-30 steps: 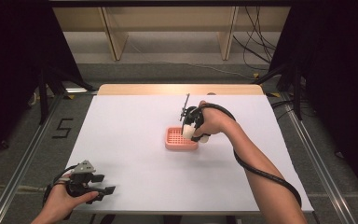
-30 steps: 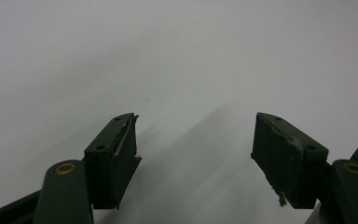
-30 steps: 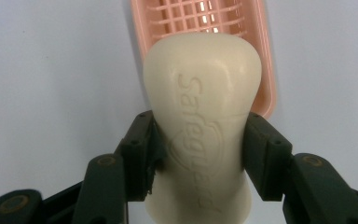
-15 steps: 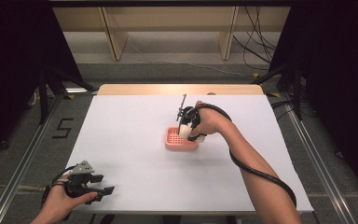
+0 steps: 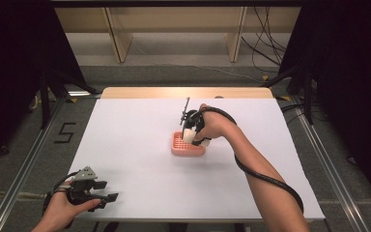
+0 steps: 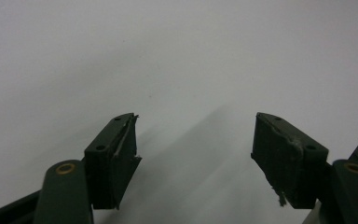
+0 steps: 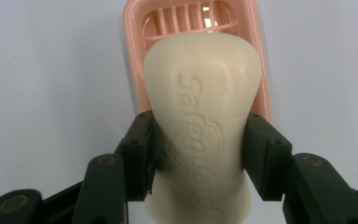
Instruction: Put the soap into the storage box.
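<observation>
Soap: cream waisted soap bar (image 7: 203, 116), clamped at its waist by the right gripper (image 7: 200, 154), held just above the dish.
Dish: pink slotted plastic soap dish (image 7: 193, 18), mid-table, long axes aligned.
Left gripper (image 6: 193, 149): jaws apart, nothing held, near-left corner of the white table (image 5: 135, 125).

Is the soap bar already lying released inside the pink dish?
No, the right tongs are shut on the soap bar, their jaws pressing its two sides, and they hold it above the pink dish.
</observation>
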`<state>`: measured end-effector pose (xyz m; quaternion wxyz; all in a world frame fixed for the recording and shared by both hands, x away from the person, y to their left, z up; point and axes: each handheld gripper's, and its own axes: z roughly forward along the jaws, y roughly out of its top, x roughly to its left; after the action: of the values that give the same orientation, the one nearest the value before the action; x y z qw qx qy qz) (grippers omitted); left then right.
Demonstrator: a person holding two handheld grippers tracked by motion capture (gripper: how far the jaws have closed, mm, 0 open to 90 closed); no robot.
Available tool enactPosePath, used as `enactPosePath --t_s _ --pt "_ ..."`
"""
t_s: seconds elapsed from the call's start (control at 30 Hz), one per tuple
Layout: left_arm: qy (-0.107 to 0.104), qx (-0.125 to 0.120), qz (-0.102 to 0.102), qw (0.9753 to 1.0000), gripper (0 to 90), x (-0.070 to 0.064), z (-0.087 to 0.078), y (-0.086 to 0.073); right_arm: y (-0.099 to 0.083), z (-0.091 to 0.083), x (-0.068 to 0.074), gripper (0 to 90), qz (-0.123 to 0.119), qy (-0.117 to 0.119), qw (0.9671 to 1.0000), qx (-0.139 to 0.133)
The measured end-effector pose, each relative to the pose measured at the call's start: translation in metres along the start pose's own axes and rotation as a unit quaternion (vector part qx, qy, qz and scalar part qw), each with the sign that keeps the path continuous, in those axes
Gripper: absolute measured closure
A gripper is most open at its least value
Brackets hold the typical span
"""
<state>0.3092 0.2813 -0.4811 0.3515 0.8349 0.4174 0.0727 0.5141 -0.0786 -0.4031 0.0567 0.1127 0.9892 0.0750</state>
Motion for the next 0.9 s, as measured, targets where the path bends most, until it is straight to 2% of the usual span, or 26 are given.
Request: enactPosePath --t_s 0.03,0.07,0.1,0.13,0.3,0.4,0.43,0.5,0.57,0.6,0.67,0.7,0.77,0.8,0.83,0.87,0.9 --pt "0.000 0.000 0.000 1.0000 30.3 0.000 0.000 0.000 0.001 0.000 0.000 50.4 -0.003 -0.004 1.0000 0.000" --pt "-0.001 -0.001 0.000 1.0000 30.3 0.000 0.000 0.000 0.001 0.000 0.002 50.4 0.008 -0.004 1.0000 0.003" --pt "-0.001 -0.001 -0.003 1.0000 30.3 0.000 0.000 0.000 0.001 0.000 0.000 50.4 -0.004 -0.004 1.0000 0.002" --pt "0.004 0.003 0.001 1.0000 30.3 0.000 0.000 0.000 0.002 0.002 -0.003 50.3 -0.023 -0.008 0.9996 -0.013" --pt "0.003 0.003 -0.002 1.0000 30.3 0.000 0.000 0.000 0.004 0.002 -0.002 50.4 -0.026 -0.007 0.9996 -0.012" --pt "0.002 0.004 -0.004 1.0000 30.3 0.000 0.001 0.000 0.005 0.002 -0.003 50.4 -0.024 -0.008 0.9996 -0.010" --pt "0.000 0.001 -0.004 1.0000 30.3 0.000 0.001 0.000 0.005 0.002 -0.001 50.4 -0.011 -0.009 0.9999 -0.008" --pt "0.003 0.001 -0.004 1.0000 30.3 0.000 0.002 0.000 0.007 0.003 -0.002 50.3 -0.017 -0.011 0.9998 -0.007" --pt "0.003 0.001 -0.004 1.0000 30.3 0.000 0.001 0.000 0.007 0.002 0.000 50.4 0.001 -0.006 1.0000 0.001" --pt "0.003 0.001 -0.004 1.0000 30.3 0.000 0.001 0.000 0.008 0.003 -0.003 50.4 -0.023 -0.011 0.9996 -0.010" --pt "0.000 0.000 -0.004 1.0000 30.3 0.000 0.001 -0.001 0.008 0.003 -0.002 50.4 -0.015 -0.008 0.9998 -0.006" --pt "0.000 0.001 -0.003 1.0000 30.3 0.000 0.001 0.000 0.009 0.004 -0.003 50.4 -0.023 -0.009 0.9996 -0.012" --pt "0.000 0.000 -0.004 1.0000 30.3 0.000 0.001 0.000 0.009 0.004 -0.001 50.4 -0.005 -0.005 1.0000 -0.006" --pt "0.000 0.000 -0.004 1.0000 30.3 0.000 0.001 0.000 0.010 0.003 -0.002 50.4 -0.012 -0.007 0.9999 -0.001" --pt "0.000 0.004 -0.004 1.0000 30.3 0.000 0.001 0.000 0.010 0.003 -0.002 50.4 -0.006 -0.006 1.0000 0.002" --pt "0.002 0.001 -0.004 1.0000 30.3 0.000 0.001 0.000 0.011 0.004 -0.004 50.4 -0.024 -0.007 0.9996 -0.011" --pt "0.002 0.001 -0.004 1.0000 30.3 0.000 0.001 0.000 0.012 0.003 -0.005 50.4 -0.032 -0.013 0.9993 -0.011"
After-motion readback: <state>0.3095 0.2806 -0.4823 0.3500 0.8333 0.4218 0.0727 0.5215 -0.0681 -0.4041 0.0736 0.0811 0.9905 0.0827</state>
